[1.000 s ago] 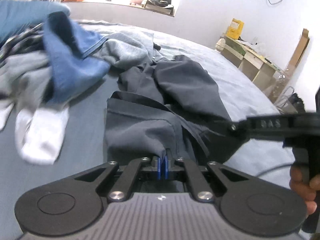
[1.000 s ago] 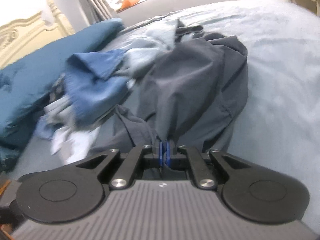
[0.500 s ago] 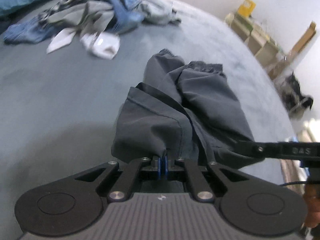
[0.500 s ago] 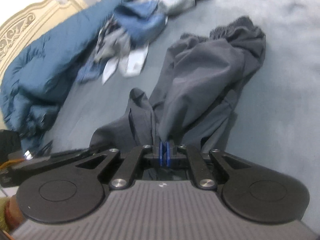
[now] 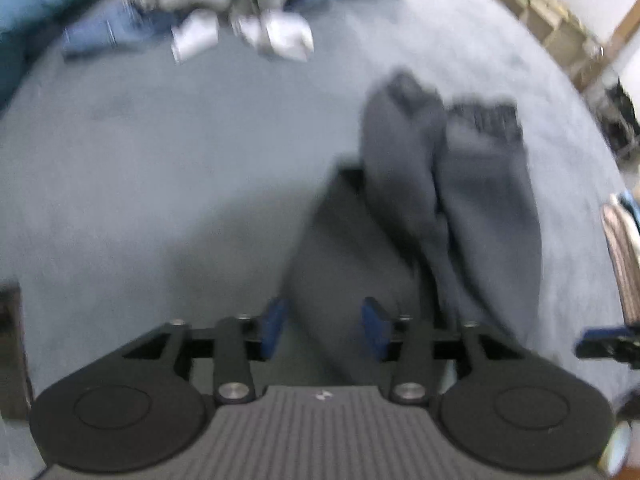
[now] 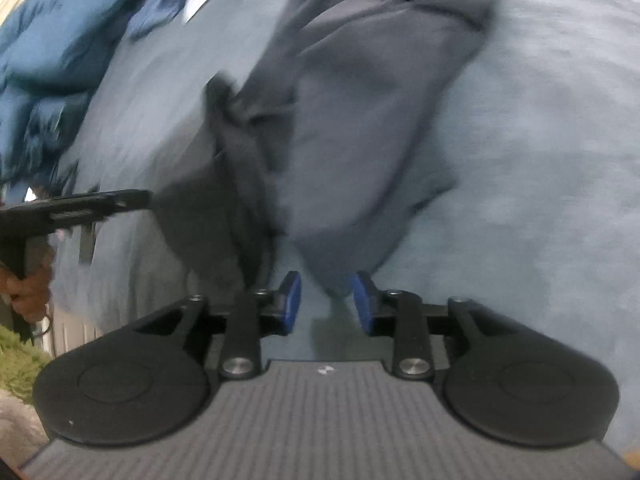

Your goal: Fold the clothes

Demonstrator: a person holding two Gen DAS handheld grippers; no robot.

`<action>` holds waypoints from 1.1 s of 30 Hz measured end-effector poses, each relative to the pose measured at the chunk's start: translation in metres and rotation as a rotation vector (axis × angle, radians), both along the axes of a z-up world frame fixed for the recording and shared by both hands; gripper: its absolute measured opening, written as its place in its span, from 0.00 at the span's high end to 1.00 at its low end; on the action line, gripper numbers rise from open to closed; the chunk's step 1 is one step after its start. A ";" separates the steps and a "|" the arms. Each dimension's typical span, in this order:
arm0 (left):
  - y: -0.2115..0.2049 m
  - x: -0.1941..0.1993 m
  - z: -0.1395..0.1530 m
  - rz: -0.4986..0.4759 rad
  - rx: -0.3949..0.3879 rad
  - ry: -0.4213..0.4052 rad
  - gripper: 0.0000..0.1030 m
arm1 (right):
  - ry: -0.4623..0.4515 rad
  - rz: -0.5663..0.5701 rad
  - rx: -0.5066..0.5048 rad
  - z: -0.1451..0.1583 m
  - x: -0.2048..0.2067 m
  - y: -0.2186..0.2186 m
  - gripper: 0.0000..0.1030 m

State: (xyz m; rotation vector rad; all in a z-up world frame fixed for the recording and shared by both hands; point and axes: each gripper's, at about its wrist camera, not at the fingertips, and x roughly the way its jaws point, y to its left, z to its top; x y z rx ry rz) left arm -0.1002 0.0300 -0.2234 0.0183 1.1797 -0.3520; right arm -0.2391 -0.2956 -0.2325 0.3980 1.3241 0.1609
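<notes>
Dark grey trousers [image 5: 460, 208] lie crumpled lengthwise on the grey-blue bed cover [image 5: 160, 160]. My left gripper [image 5: 324, 328] hangs over their near end, pointing steeply down. Its jaws are opening, and the cloth lies below the gap without the blue pads [image 5: 274, 328] pressing on it. In the right wrist view the trousers [image 6: 360, 120] stretch away from my right gripper [image 6: 326, 300]. Its jaws are also opening, with the cloth's near tip between the pads [image 6: 362, 304], not pinched. Both views are blurred.
A pile of blue, grey and white clothes [image 5: 248, 12] lies at the far side of the bed. A blue duvet [image 6: 48, 48] is bunched at the left. Shelves and cardboard [image 5: 560, 28] stand by the right wall. A hand [image 6: 28, 284] holds the left gripper's handle.
Both grippers dragged the trousers away from the clothes pile toward the near side of the bed. Both then parted their jaws and let go of the cloth.
</notes>
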 end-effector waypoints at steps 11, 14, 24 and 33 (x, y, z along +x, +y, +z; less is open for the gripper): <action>-0.127 0.179 -0.047 -0.121 -0.177 -0.060 0.30 | -0.291 -0.278 -0.010 -0.009 0.152 -0.105 0.41; -0.149 0.206 -0.077 -0.116 -0.127 0.001 0.31 | -0.307 -0.302 0.039 -0.019 0.197 -0.107 0.41; -0.142 0.185 -0.104 -0.029 -0.110 -0.043 0.97 | -0.277 -0.269 0.151 -0.038 0.256 -0.074 0.39; -0.151 0.108 -0.025 -0.176 -0.275 -0.207 0.98 | -0.232 -0.249 0.172 -0.017 0.234 -0.063 0.39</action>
